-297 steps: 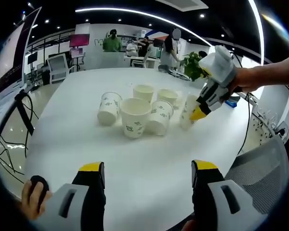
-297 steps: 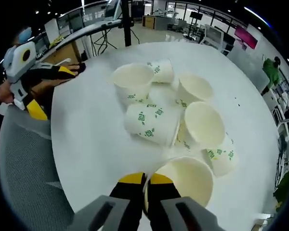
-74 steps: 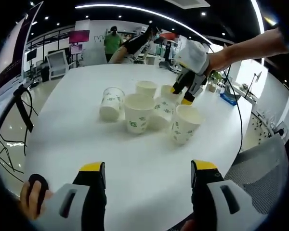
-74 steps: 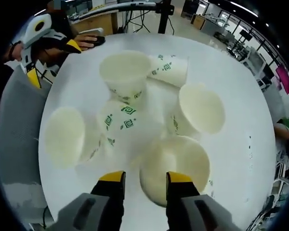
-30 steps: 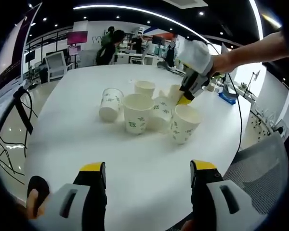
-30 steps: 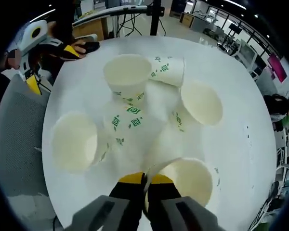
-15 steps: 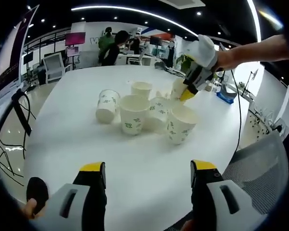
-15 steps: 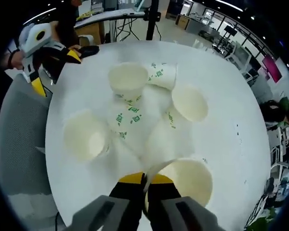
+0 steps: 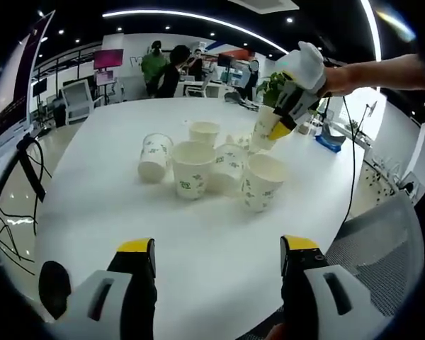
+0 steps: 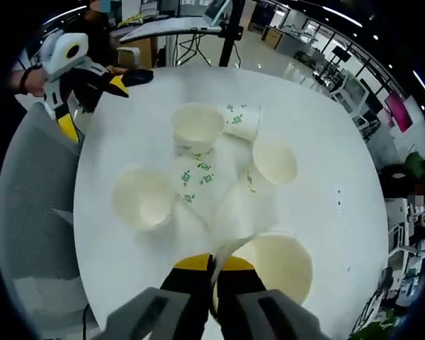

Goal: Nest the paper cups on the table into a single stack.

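Left gripper view. Your left claw [image 9: 218, 273] stands open at the near edge of the white bench [image 9: 92, 212], its two yellow-tipped jaws wide apart with nothing between them. Further out on the bench a cluster of paper cups with green print sits close together: a tipped cup [image 9: 153, 157] on the left, an upright front cup [image 9: 192, 168], a small far cup [image 9: 203, 132], an inverted middle cup [image 9: 229, 168] behind the front one, and an upright right-hand cup [image 9: 263, 182]. Above and beyond the right-hand cup your right claw [image 9: 278, 130] holds a lifted cup [image 9: 264, 127] clear of the bench, a bare forearm [image 9: 372, 69] reaching in from the right. A grey mesh chair [image 9: 382, 241] stands at the near right.

Right gripper view. Your right claw [image 10: 213, 265] is closed on the rim of the lifted cup [image 10: 275, 267], the wall pinched between both jaws and the cup's mouth open toward the camera. Beyond it on the bench [image 10: 340, 163] lie the remaining cups: the right-hand cup [image 10: 143, 196] on the left of this view, the middle cup [image 10: 202, 179] beside it, the front cup [image 10: 196, 129] further off, the tipped cup [image 10: 242, 121] on its side touching the front cup, and the far cup [image 10: 274, 162] to the right. Your left claw [image 10: 99, 95] shows at the far left, jaws apart over the bench edge.
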`<action>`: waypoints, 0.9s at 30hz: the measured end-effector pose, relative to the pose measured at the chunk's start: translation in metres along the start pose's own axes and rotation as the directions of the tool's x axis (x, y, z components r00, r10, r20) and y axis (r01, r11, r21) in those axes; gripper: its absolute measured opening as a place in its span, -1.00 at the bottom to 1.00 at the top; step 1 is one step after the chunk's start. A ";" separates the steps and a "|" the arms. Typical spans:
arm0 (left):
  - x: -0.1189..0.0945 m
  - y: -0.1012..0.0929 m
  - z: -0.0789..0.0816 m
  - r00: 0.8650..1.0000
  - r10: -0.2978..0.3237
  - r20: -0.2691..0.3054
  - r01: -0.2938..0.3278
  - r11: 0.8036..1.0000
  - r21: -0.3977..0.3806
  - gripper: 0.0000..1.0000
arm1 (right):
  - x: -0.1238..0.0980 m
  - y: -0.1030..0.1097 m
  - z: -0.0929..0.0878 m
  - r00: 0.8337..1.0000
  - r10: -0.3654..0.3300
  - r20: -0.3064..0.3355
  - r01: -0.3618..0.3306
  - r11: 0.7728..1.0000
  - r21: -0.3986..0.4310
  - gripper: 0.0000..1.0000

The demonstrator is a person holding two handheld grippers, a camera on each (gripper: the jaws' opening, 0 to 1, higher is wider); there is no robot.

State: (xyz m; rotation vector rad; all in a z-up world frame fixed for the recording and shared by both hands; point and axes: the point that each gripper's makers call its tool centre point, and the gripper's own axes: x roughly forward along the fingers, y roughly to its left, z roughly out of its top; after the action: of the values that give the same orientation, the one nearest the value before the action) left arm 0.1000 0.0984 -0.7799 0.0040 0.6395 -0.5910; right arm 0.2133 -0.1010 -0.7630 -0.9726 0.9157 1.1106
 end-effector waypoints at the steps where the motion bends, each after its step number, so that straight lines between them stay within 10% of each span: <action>1: 0.000 0.000 0.000 1.000 0.000 0.000 0.000 1.000 0.000 0.42 | 0.001 -0.001 -0.001 1.000 0.000 -0.001 0.000 1.000 -0.002 -1.00; 27: 0.001 0.000 0.008 1.000 -0.014 0.016 0.014 1.000 0.020 0.43 | -0.036 0.028 0.032 0.999 0.014 0.045 -0.011 0.998 -0.068 -1.00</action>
State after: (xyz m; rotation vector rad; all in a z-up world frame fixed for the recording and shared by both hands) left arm 0.1053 0.0962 -0.7736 0.0131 0.6188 -0.6105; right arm 0.1821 -0.0763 -0.7236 -0.9941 0.8533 1.1762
